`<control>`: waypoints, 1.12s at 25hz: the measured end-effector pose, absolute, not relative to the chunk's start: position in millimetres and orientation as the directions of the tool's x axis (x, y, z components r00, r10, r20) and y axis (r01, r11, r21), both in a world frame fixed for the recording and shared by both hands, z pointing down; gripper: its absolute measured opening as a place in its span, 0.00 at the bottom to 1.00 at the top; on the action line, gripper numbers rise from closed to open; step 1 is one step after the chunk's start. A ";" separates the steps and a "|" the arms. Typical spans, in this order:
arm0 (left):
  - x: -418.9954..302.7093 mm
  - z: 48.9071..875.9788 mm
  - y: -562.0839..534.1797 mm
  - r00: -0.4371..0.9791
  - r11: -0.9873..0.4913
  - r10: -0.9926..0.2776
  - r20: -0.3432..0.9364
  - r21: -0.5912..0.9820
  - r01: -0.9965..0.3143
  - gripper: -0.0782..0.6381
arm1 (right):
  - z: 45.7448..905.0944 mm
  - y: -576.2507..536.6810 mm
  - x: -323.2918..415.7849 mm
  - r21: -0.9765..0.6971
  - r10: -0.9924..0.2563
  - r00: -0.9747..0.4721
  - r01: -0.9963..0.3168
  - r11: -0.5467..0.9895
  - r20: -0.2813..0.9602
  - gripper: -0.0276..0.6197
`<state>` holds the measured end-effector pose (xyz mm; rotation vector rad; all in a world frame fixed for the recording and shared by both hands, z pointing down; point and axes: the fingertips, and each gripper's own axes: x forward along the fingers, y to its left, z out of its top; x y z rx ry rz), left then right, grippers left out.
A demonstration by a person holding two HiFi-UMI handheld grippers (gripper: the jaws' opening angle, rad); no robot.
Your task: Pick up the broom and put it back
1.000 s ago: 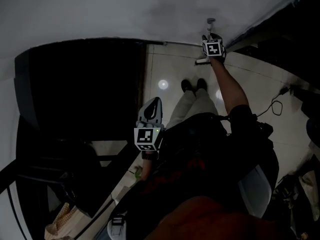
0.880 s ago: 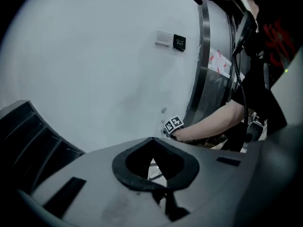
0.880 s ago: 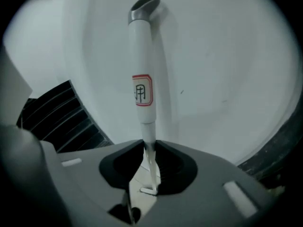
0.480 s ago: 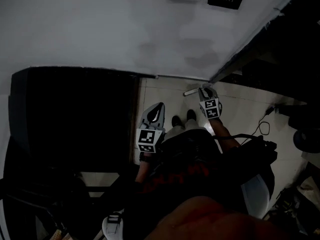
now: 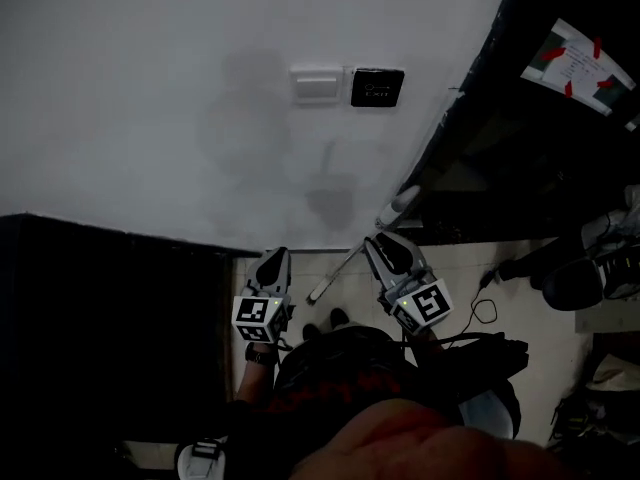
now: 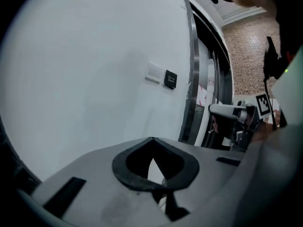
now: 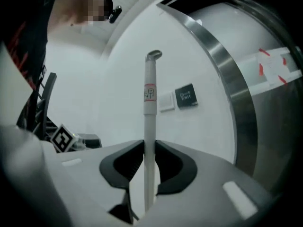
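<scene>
Risen from floor level, right gripper (image 5: pixel 380 243) is clamping the broom (image 7: pixel 150 93) mid-shaft near the wall (image 5: pixel 180 118); left gripper (image 6: pixel 155 176) is hanging shut and empty. Held one-handed, the long broom is risking pivoting and striking the switch (image 5: pixel 317 84).

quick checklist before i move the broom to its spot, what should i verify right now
1. Grip: right gripper has its jaws closed on the white broom handle. Ok.
2. Seating: in the right gripper view the handle runs straight between both pads, centred. Ok.
3. Spare hand: left gripper has its jaws together with nothing between them. Ok.
4. Broom head: not visible in any view, so whether it hangs free is unknown. Cannot tell.
5. Top clearance: the handle's upper end points toward the wall near the switch plate; the gap can't be judged. Cannot tell.
</scene>
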<state>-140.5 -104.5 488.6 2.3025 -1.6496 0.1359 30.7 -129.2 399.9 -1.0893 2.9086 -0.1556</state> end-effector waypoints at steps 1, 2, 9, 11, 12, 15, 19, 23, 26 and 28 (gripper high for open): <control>-140.7 483.2 -105.2 0.340 -0.301 -0.910 0.237 0.185 -0.935 0.12 | 381.3 -124.4 27.9 -0.105 -0.644 -0.764 -0.638 0.763 -0.036 0.16; -142.5 478.4 -105.3 0.341 -0.304 -0.913 0.226 0.180 -0.935 0.12 | 366.3 -119.4 24.4 -0.113 -0.633 -0.771 -0.624 0.773 -0.069 0.16; -158.3 478.4 -116.8 0.311 -0.279 -0.922 0.229 0.162 -0.946 0.12 | 362.9 -105.9 25.7 -0.139 -0.598 -0.799 -0.586 0.799 -0.065 0.16; -162.1 481.8 -118.9 0.317 -0.282 -0.920 0.229 0.171 -0.944 0.12 | 370.6 -101.2 27.4 -0.146 -0.601 -0.798 -0.590 0.794 -0.046 0.16; -165.2 482.6 -117.5 0.314 -0.278 -0.921 0.229 0.176 -0.944 0.12 | 372.8 -96.6 26.2 -0.161 -0.599 -0.800 -0.587 0.794 -0.036 0.16; -163.5 482.2 -113.5 0.307 -0.267 -0.921 0.239 0.186 -0.946 0.12 | 365.3 -80.3 34.7 -0.194 -0.605 -0.795 -0.590 0.784 -0.030 0.17; -146.1 482.9 -120.7 0.345 -0.304 -0.906 0.244 0.193 -0.933 0.12 | 366.6 -73.8 52.6 -0.182 -0.636 -0.772 -0.625 0.759 -0.002 0.17; -136.9 484.8 -126.4 0.364 -0.325 -0.900 0.241 0.188 -0.927 0.12 | 392.0 -77.7 59.6 -0.163 -0.655 -0.755 -0.652 0.740 0.043 0.17; -130.2 485.0 -126.2 0.371 -0.332 -0.895 0.247 0.184 -0.925 0.12 | 438.9 -82.7 65.8 -0.151 -0.667 -0.731 -0.682 0.716 0.141 0.17; -127.6 484.8 -124.7 0.373 -0.334 -0.892 0.254 0.182 -0.925 0.12 | 487.6 -86.9 69.5 -0.121 -0.683 -0.695 -0.716 0.688 0.223 0.16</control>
